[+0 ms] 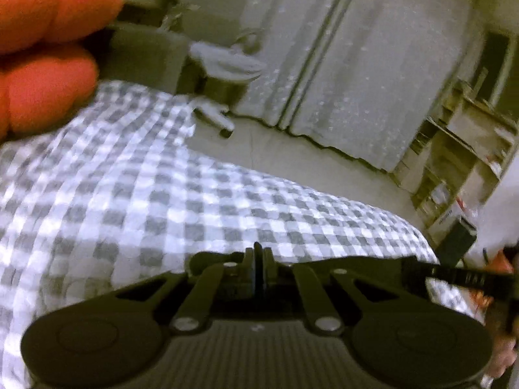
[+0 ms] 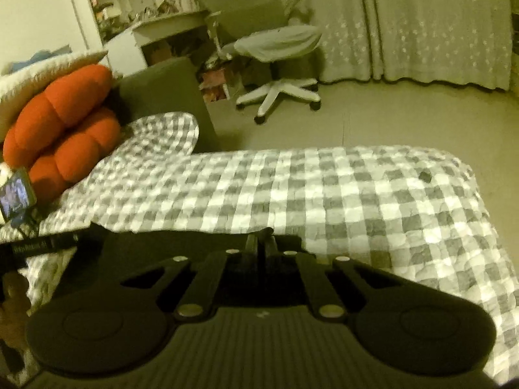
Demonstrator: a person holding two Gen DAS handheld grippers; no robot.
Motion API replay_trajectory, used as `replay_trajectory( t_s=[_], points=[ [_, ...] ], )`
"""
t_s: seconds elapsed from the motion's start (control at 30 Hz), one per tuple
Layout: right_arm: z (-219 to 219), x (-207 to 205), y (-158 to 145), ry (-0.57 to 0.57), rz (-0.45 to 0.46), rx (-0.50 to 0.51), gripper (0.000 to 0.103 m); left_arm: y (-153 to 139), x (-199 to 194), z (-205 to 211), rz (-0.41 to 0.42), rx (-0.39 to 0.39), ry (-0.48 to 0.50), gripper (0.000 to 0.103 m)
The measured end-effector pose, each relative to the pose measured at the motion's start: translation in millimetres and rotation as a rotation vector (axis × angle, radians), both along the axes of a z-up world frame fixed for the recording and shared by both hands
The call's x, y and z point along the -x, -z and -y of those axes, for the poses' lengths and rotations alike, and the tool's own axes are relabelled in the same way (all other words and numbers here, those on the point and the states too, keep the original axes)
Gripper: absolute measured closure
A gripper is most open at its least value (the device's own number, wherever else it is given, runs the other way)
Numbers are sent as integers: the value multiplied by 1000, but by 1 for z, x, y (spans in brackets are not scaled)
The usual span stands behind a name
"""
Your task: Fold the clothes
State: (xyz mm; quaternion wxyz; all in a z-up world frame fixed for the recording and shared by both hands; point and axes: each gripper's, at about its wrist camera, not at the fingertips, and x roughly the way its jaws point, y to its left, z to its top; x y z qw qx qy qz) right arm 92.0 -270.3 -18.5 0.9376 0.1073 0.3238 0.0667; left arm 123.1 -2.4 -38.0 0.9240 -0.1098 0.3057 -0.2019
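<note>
A: While looking along the left gripper (image 1: 258, 256): fingers pressed together, with a thin dark edge of the black garment (image 1: 454, 274) pinched between them?

B: Looks so. Lettered band of it running off to the right, just above the checked bedspread (image 1: 194, 194). Too blurred to read the lettering.

A: Anything holding things?

B: Open shelving (image 1: 460, 149) at the right, beside the pale curtains (image 1: 356, 48). Compartments packed with boxes and what may be books; too smeared to name. Orange cushion (image 1: 48, 48) up in the left corner, white office chair (image 1: 227, 61) on the floor beyond the bed.

A: And along the right gripper (image 2: 261, 243)?

B: Closed too, clamped on the same black garment (image 2: 107, 243). Cloth bunched over the finger bases and spreading left, lettered band reaching the left edge. Held above the near side of the bedspread (image 2: 340, 188), not spread on it.

A: Storage on that side?

B: White desk (image 2: 168, 22) in the far corner, top crowded with small clutter, open space beneath it stuffed with more. Cannot tell single items.

A: Rest of it?

B: Orange cushion (image 2: 65, 123) lying against a cream pillow (image 2: 39, 68) at the head of the bed. Lit phone (image 2: 14, 194) just beside the cushion. Office chair (image 2: 279, 48) with a pale cloth over its seat, in front of the curtains (image 2: 421, 16).
</note>
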Motion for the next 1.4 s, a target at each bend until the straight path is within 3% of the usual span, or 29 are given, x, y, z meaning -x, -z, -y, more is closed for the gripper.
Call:
replay_trajectory(
  t_s=[0.13, 0.27, 0.43, 0.57, 0.73, 0.87, 1.0, 1.23, 1.4],
  points=[
    [-3, 2, -5, 14, 41, 14, 99, -3, 1, -1, 9, -7, -16, 100],
    [-5, 2, -8, 31, 74, 28, 99, -10, 1, -10, 34, 42, -53, 100],
    [-15, -6, 4, 50, 43, 99, 99, 6, -4, 2, -7, -43, -51, 100],
    [-25, -9, 12, 57, 31, 163, 99, 4, -1, 4, 16, -65, -54, 100],
    [-24, -8, 13, 57, 29, 172, 98, -2, 2, 6, 49, -107, -67, 94],
    [-24, -2, 8, 84, 45, 227, 98, -10, 6, -3, 90, -88, -95, 93],
    [-18, 1, 8, 118, 38, 218, 94, -17, 7, -20, 75, -41, -146, 92],
    [-10, 13, -8, 186, 87, 255, 92, -30, 26, -25, 123, -63, -181, 92],
    [-19, 26, -13, 115, 94, 192, 91, -32, 51, -2, 147, -76, -130, 92]
  ],
)
